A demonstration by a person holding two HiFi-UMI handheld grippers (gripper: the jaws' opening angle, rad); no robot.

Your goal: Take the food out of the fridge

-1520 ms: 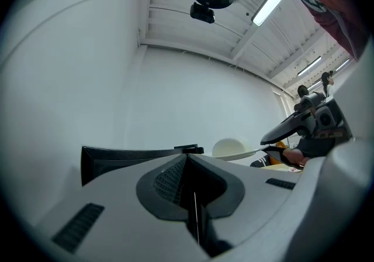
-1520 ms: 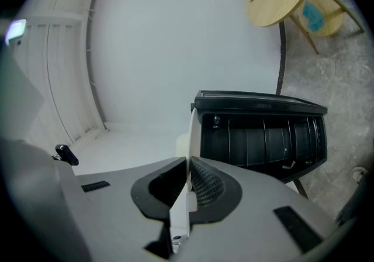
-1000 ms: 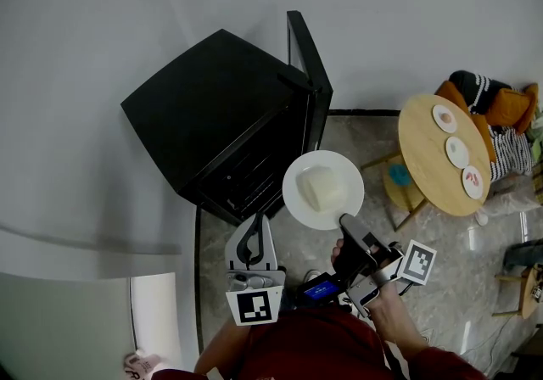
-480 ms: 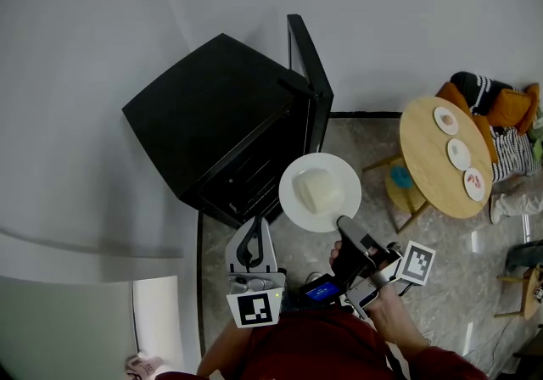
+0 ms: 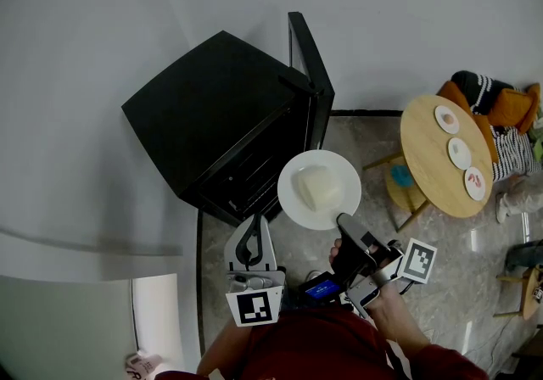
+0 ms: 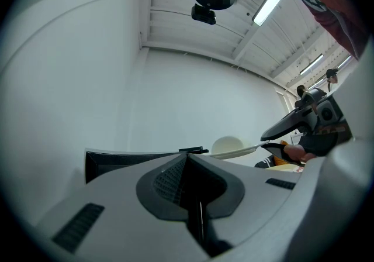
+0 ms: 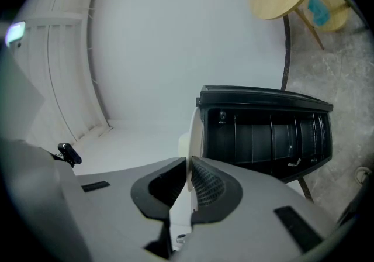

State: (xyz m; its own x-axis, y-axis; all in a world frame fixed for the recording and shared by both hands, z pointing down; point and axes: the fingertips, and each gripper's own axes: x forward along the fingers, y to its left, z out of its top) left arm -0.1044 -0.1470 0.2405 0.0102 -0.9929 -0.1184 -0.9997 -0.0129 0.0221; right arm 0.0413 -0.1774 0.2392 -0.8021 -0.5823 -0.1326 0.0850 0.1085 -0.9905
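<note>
A black fridge point(image 5: 216, 120) stands against the white wall with its door point(image 5: 307, 73) swung open. My right gripper point(image 5: 344, 221) is shut on the near rim of a white plate point(image 5: 339, 193), which carries a pale block of food point(image 5: 316, 186) in front of the fridge opening. In the right gripper view the plate point(image 7: 193, 138) stands edge-on between the jaws, with the dark fridge interior point(image 7: 266, 138) just beyond. My left gripper point(image 5: 250, 245) hangs lower left of the plate, shut with nothing in it. In the left gripper view the plate point(image 6: 234, 151) shows to the right.
A round wooden table point(image 5: 441, 158) with three small dishes stands at the right, with a small stool point(image 5: 403, 187) under it and a seat piled with cushions point(image 5: 488, 98) behind. The floor is pale stone tile.
The plate with the food has shifted slightly left and toward me. The left gripper has stayed in place.
</note>
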